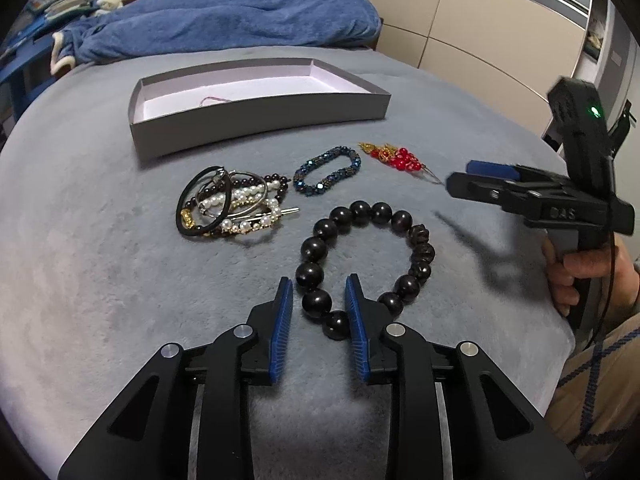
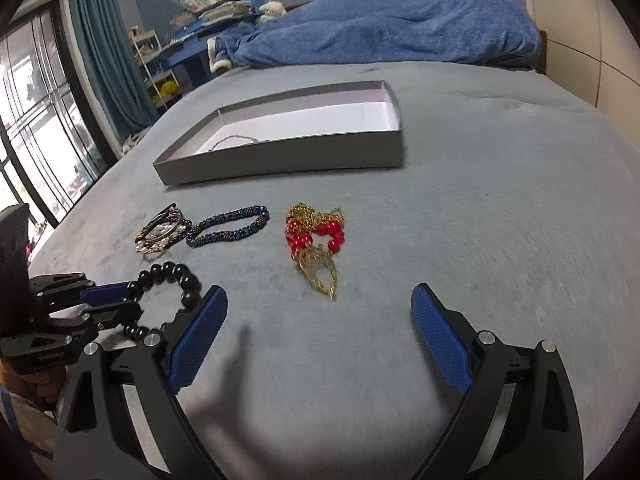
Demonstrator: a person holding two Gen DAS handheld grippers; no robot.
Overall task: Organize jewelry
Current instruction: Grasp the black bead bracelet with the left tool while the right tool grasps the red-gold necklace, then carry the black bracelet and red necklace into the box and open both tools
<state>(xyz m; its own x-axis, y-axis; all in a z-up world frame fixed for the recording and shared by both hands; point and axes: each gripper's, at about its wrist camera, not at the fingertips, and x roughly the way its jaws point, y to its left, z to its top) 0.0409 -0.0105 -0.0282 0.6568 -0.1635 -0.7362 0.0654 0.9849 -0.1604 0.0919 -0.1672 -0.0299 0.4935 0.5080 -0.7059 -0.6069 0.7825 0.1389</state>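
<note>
A grey shallow box lies on the bed with a thin pink chain inside. In front of it lie a tangled pile of bracelets, a blue beaded bracelet, a red-and-gold bead piece and a black large-bead bracelet. My left gripper is open, its fingers either side of the black bracelet's near-left beads. My right gripper is wide open and empty, just short of the red-and-gold piece.
The jewelry lies on a grey plush bedcover. A blue blanket is heaped behind the box. Wardrobe doors stand at the right, a window and teal curtain at the left.
</note>
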